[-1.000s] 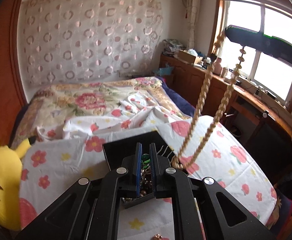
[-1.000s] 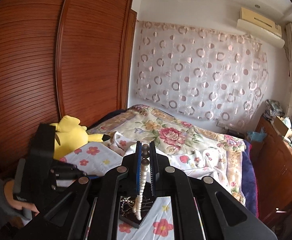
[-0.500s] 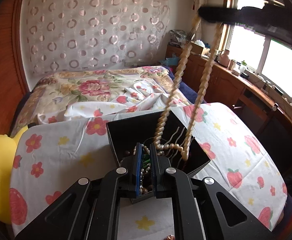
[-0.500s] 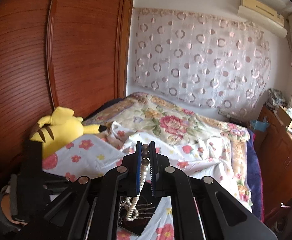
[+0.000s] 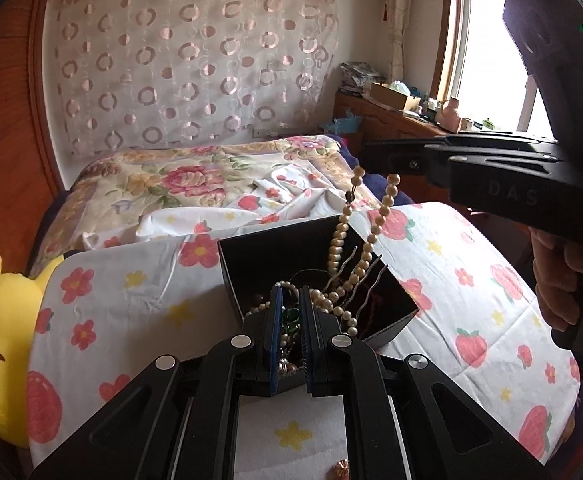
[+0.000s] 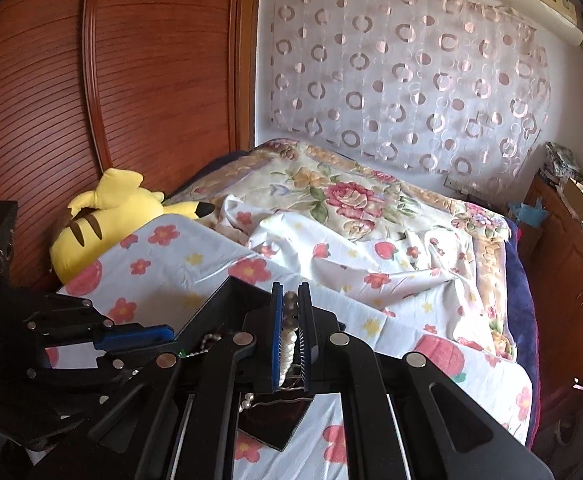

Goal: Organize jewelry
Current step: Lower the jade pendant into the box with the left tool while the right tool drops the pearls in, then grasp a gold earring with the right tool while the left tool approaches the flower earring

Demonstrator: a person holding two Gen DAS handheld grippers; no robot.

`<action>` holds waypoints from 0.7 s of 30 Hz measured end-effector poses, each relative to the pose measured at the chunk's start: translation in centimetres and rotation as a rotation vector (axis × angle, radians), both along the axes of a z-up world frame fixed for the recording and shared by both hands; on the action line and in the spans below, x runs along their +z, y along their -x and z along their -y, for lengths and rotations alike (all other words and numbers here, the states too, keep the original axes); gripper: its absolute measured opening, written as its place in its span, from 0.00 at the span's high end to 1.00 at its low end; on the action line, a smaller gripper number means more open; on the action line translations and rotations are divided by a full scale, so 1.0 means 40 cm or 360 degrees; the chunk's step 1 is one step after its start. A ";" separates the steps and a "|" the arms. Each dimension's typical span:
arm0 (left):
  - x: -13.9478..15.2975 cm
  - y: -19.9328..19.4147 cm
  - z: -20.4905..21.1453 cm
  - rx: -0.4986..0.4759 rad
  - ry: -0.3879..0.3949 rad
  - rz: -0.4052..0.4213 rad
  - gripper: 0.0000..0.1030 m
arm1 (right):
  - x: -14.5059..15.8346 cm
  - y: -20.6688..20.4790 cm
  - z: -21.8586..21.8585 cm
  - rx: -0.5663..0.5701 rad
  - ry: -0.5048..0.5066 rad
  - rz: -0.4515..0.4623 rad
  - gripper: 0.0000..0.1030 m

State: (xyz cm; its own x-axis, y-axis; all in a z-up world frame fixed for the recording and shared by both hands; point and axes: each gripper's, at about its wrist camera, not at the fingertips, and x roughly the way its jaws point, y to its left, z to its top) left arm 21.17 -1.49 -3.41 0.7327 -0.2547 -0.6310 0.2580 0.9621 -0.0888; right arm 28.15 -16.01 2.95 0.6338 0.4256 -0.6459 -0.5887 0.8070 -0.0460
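while black box (image 5: 275, 256) holds tangled jewelry, right jaws grip pearl necklace (image 5: 341, 240); left jaws clamp box wall.

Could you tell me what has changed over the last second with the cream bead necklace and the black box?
The right gripper came down, lowering the long cream bead necklace until its lower loop piled inside the open black jewelry box. Unchanged: both grippers stay shut, the left gripper on tangled jewelry at the box's near edge.

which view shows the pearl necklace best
The left wrist view: the pearl necklace hangs in two strands from the right gripper into the black box. The right wrist view shows only a few beads pinched between its own fingers.
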 end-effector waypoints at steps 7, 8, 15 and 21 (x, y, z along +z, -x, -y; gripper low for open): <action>0.004 0.034 -0.014 0.0026 0.0006 0.0042 0.63 | -0.003 0.028 -0.016 0.0054 -0.0001 -0.0020 0.89; 0.003 0.040 -0.015 0.0030 0.0003 0.0047 0.58 | -0.001 0.040 -0.016 0.0058 -0.0003 -0.0008 0.84; -0.013 0.105 -0.038 0.0040 0.0023 0.0049 0.34 | -0.008 0.154 0.044 0.0101 -0.0036 0.0005 0.64; -0.059 0.193 -0.034 -0.0012 0.0019 0.0011 0.31 | -0.118 0.276 0.126 0.0129 0.0049 -0.0110 0.64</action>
State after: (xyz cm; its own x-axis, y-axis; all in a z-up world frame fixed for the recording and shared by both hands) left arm 13.47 -0.14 -5.78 0.7351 -0.2678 -0.6228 0.2661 0.9589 -0.0982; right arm 17.10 -21.05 -1.75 0.5516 0.4529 -0.7005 -0.6548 0.7553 -0.0274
